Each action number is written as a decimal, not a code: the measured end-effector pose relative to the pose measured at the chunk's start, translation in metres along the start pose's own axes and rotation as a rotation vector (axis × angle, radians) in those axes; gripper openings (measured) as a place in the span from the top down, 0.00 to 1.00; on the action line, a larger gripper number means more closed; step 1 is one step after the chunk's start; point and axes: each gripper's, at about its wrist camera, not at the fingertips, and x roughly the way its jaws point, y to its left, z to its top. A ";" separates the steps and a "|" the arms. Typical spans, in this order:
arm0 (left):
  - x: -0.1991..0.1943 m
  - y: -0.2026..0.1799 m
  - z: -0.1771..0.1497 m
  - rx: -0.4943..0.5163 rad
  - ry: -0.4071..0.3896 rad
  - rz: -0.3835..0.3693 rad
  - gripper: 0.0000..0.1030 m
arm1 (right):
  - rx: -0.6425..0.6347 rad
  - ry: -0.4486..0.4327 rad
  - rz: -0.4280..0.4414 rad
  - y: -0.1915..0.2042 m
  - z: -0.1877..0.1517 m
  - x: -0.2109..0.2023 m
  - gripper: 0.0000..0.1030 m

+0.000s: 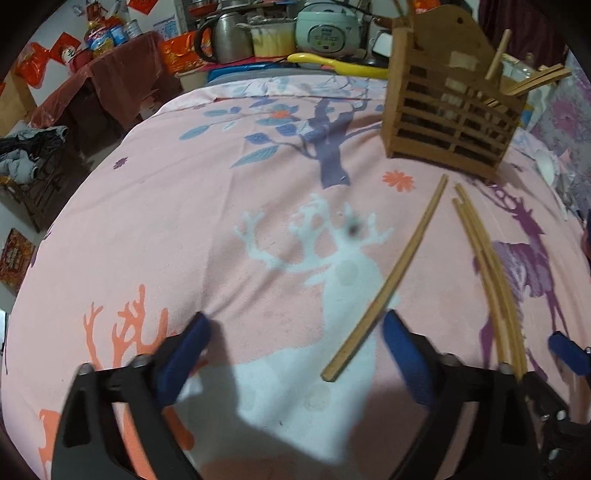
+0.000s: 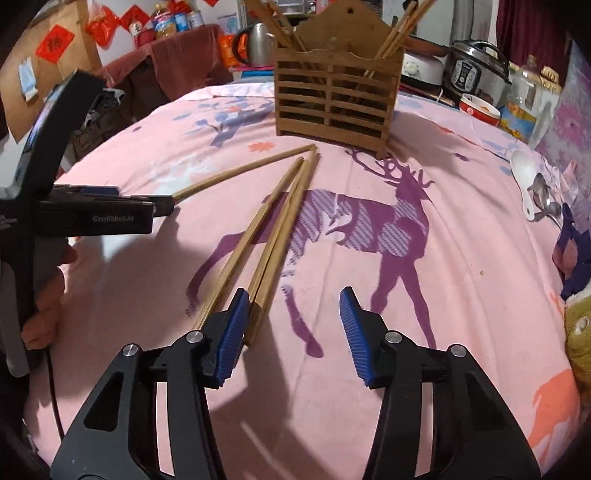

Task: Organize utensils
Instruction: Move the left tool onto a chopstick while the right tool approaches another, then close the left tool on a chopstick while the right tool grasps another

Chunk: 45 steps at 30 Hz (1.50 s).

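Note:
A slatted wooden utensil holder (image 1: 443, 122) (image 2: 332, 103) stands on the pink deer-print cloth (image 1: 184, 221) with several chopsticks upright in it. One loose chopstick (image 1: 391, 277) (image 2: 251, 166) lies between the fingers of my left gripper (image 1: 295, 328) (image 2: 166, 205), close to the right finger; the jaws stand wide open. Three more chopsticks (image 2: 273, 229) (image 1: 487, 266) lie side by side. My right gripper (image 2: 293, 306) is open at their near ends: its left finger (image 2: 236, 317) rests over them and the right finger stays apart.
A white spoon (image 2: 522, 177) and a metal spoon (image 2: 546, 203) lie at the cloth's right edge. A kettle (image 1: 229, 35), rice cooker (image 1: 328, 31), pressure cooker (image 2: 476, 74) and bowl (image 2: 480, 107) crowd the back. A person's hand (image 2: 48, 295) holds the left gripper.

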 end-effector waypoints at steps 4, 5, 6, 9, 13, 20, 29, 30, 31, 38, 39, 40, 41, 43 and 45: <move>0.001 0.001 0.001 -0.001 0.004 -0.003 0.05 | 0.136 -0.008 -0.042 -0.038 -0.001 -0.006 0.61; 0.001 0.002 0.001 -0.003 0.005 -0.005 0.05 | 0.170 -0.013 -0.028 -0.047 -0.004 -0.008 0.63; 0.001 0.001 0.001 -0.002 0.004 -0.004 0.05 | 0.194 -0.021 -0.022 -0.054 -0.006 -0.012 0.63; 0.002 0.002 0.001 -0.003 0.004 -0.004 0.05 | 0.198 -0.033 -0.013 -0.057 -0.012 -0.016 0.63; 0.002 0.002 0.000 -0.002 0.004 -0.004 0.05 | 0.134 -0.019 -0.009 -0.043 -0.012 -0.011 0.63; -0.001 0.001 -0.001 0.011 -0.005 -0.018 0.12 | 0.122 0.004 -0.003 -0.042 -0.013 -0.007 0.63; -0.024 -0.022 -0.024 0.206 -0.070 -0.103 0.78 | 0.107 0.010 -0.004 -0.038 -0.012 -0.004 0.63; -0.025 -0.023 -0.026 0.217 -0.072 -0.107 0.80 | 0.102 0.011 -0.003 -0.037 -0.012 -0.004 0.64; -0.026 -0.025 -0.027 0.226 -0.072 -0.121 0.89 | 0.095 0.012 0.001 -0.035 -0.012 -0.004 0.70; -0.023 -0.028 -0.026 0.228 -0.068 -0.130 0.89 | 0.064 0.014 0.019 -0.029 -0.012 -0.004 0.93; -0.024 -0.028 -0.028 0.227 -0.069 -0.126 0.88 | 0.064 0.014 0.020 -0.029 -0.012 -0.004 0.93; -0.025 -0.028 -0.028 0.227 -0.070 -0.122 0.88 | 0.064 0.015 0.020 -0.029 -0.012 -0.004 0.93; -0.025 -0.028 -0.028 0.228 -0.071 -0.121 0.88 | 0.064 0.014 0.020 -0.029 -0.013 -0.004 0.93; -0.025 -0.029 -0.029 0.235 -0.073 -0.124 0.91 | 0.066 0.010 0.021 -0.029 -0.013 -0.005 0.93; -0.028 -0.029 -0.029 0.232 -0.075 -0.141 0.94 | 0.069 -0.002 0.021 -0.029 -0.012 -0.007 0.94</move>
